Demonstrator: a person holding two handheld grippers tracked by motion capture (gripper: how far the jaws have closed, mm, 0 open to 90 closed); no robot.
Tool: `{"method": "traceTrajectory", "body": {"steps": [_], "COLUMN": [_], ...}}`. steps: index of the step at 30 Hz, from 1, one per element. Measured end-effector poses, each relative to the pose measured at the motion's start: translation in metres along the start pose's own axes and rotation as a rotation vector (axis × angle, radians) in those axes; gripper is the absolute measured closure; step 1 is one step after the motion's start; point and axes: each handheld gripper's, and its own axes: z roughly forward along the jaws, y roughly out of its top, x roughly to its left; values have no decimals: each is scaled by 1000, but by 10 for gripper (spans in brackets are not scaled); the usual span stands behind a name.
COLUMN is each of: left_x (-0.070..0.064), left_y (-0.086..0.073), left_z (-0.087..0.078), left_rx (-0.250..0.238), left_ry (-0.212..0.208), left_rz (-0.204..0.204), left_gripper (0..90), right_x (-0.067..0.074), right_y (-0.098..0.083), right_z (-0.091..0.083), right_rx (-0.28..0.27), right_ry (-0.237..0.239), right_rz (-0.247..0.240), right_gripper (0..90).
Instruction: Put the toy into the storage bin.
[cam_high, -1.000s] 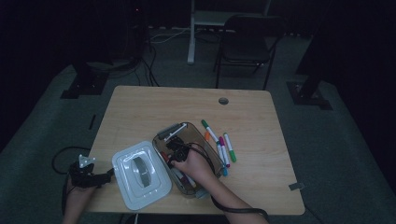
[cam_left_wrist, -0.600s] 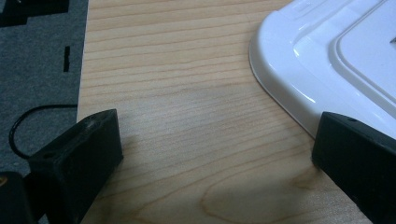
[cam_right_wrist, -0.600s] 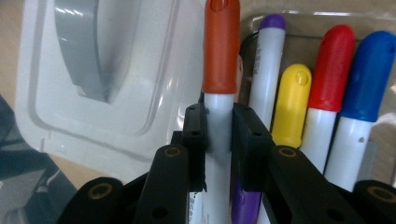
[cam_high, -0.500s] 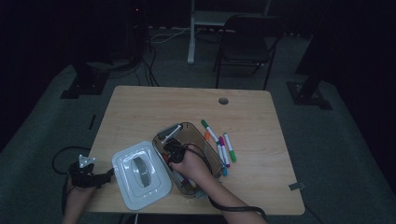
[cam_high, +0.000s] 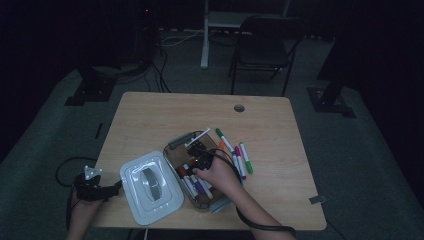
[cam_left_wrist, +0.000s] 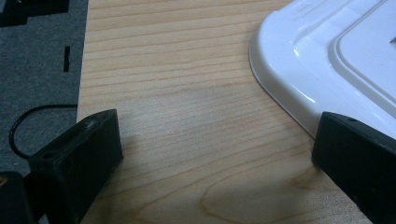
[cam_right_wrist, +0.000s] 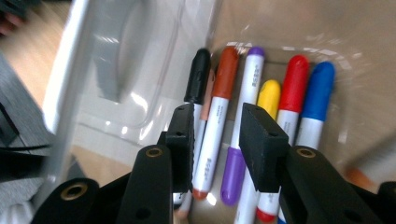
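A clear plastic container (cam_high: 220, 204) on the wooden table (cam_high: 150, 115) holds several markers (cam_high: 195, 182). My right gripper (cam_high: 200, 159) hovers over it, pointing down. In the right gripper view its jaws (cam_right_wrist: 215, 126) stand a little apart and have just been opening, with nothing pressed between them. Below them lie a brown marker (cam_right_wrist: 217, 112), a purple one (cam_right_wrist: 247, 93) and a black one (cam_right_wrist: 198, 74). The white lid (cam_high: 150, 185) lies left of the container. My left gripper (cam_high: 116, 189) rests open at the table's left front edge, its jaws (cam_left_wrist: 210, 135) wide, beside the lid (cam_left_wrist: 327, 60).
Several loose markers (cam_high: 235, 155) lie on the table right of the container, and a white one (cam_high: 197, 138) leans across its far rim. A cable hole (cam_high: 239, 108) sits near the far edge. A dark chair (cam_high: 262, 45) stands behind the table.
My right hand has lifted a little and shifted over the container, and its jaws have parted. The left gripper and the lid have stayed where they were.
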Motion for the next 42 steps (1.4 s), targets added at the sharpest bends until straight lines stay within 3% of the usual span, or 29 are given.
{"method": "traceTrajectory", "body": {"steps": [4,9,13,16,18,19,20,27,31,35,42], "left_x": [0,0,0,0,0,0,0,0,0,0,0], "left_y": [0,0,0,0,0,0,0,0,0,0,0], "left_z": [0,0,0,0,0,0,0,0,0,0,0], "left_rx": [0,0,-1,0,-1,1,1,1,1,1,1], "left_ry": [-1,-1,-1,-1,-1,-1,-1,-1,-1,-1,-1], "left_rz": [-1,-1,-2,-2,-3,-2,-2,-2,-2,-2,-2], "left_gripper": [22,22,22,22,22,22,22,22,22,22,22], "right_x": [-11,-36,-61,-84,-89,-109,-116,-156,-170,-178,-183], "right_y": [-8,-22,-37,-49,-51,-61,-64,-80,-82,-82,-80], "right_z": [-37,-74,-92,-97,-97,-93,-90,-59,-40,-23,-6], "right_rx": [-91,-179,-233,-241,-239,-232,-225,-177,-156,-113,-71], "right_ry": [0,-46,-88,-120,-132,-158,-176,-235,-276,-296,-284], "right_rz": [7,27,65,105,111,154,162,233,281,292,314], "right_gripper": [635,616,611,596,594,588,589,602,625,654,722]}}
